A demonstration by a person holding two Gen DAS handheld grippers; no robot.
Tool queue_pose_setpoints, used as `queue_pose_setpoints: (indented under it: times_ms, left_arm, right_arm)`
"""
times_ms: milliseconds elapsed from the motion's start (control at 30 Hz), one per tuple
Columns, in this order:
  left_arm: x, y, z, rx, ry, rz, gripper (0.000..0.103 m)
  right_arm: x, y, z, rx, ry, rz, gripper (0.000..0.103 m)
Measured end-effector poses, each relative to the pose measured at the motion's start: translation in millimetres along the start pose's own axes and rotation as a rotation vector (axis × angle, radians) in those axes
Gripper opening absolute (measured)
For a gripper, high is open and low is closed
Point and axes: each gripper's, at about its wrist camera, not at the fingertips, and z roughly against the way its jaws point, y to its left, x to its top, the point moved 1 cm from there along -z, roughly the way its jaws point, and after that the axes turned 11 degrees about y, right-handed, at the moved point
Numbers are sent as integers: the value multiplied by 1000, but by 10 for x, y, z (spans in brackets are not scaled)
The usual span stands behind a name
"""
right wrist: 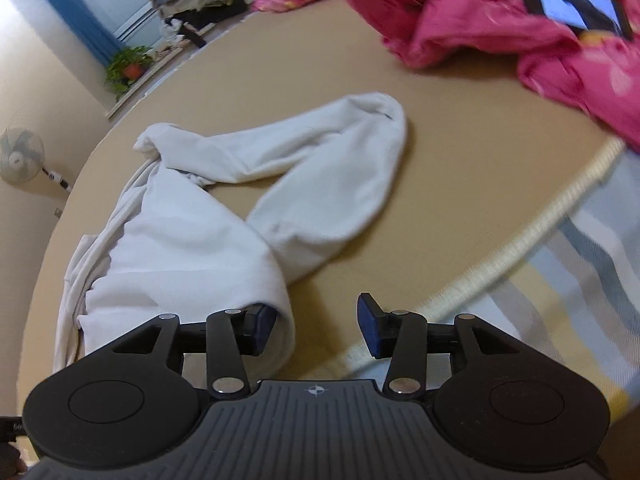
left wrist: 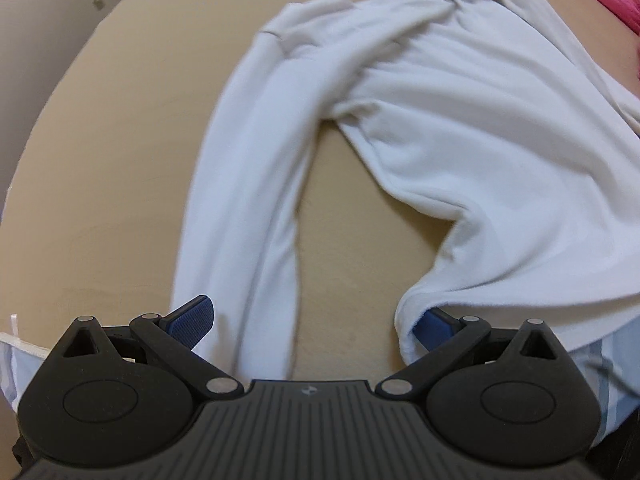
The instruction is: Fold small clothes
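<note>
A white long-sleeved garment [left wrist: 460, 128] lies crumpled on a tan mat [left wrist: 100, 160]. In the left wrist view a long sleeve [left wrist: 244, 200] runs down between the jaws of my left gripper [left wrist: 314, 320], which is open wide. Its right blue pad [left wrist: 434, 322] is partly under the garment's hem edge. In the right wrist view the same garment [right wrist: 180, 236] lies with a sleeve [right wrist: 340, 172] bent back. My right gripper [right wrist: 316, 324] is open; its left pad [right wrist: 262, 326] sits against the cloth's near edge, the right pad [right wrist: 370, 326] is clear of it.
A pink patterned cloth [right wrist: 500, 20] with a dark tablet or phone [right wrist: 576, 0] on it lies at the mat's far right. A striped blanket [right wrist: 580, 272] borders the mat's corded edge [right wrist: 520, 248]. A fan [right wrist: 20, 156] and a plant [right wrist: 128, 66] stand by the wall.
</note>
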Motion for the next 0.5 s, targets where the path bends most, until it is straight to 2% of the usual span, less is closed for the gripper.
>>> queue_pose_setpoints:
  times_ms: [100, 133, 167, 233, 267, 333, 433, 500]
  left_arm:
    - [63, 64, 49, 13, -28, 29, 102]
    - [74, 87, 90, -3, -47, 37, 91]
    - [68, 99, 135, -33, -53, 35, 66]
    - [92, 97, 188, -98, -27, 35, 42]
    - [102, 97, 212, -110, -28, 44, 38]
    - [110, 91, 260, -124, -45, 51, 25]
    - [122, 94, 339, -125, -68, 63, 16]
    - [133, 133, 390, -94, -91, 68, 16]
  right_arm:
    - [-60, -19, 41, 19, 6, -3, 49]
    - [-81, -7, 55, 25, 6, 1, 49]
    - [-100, 15, 69, 36, 8, 7, 50]
    - [-128, 58, 94, 65, 12, 16, 50]
    - [-136, 84, 107, 86, 15, 16, 50]
    - [-138, 118, 125, 136, 18, 4, 51]
    - [-120, 165, 142, 202, 17, -32, 51]
    - [-99, 204, 132, 207, 2, -38, 51]
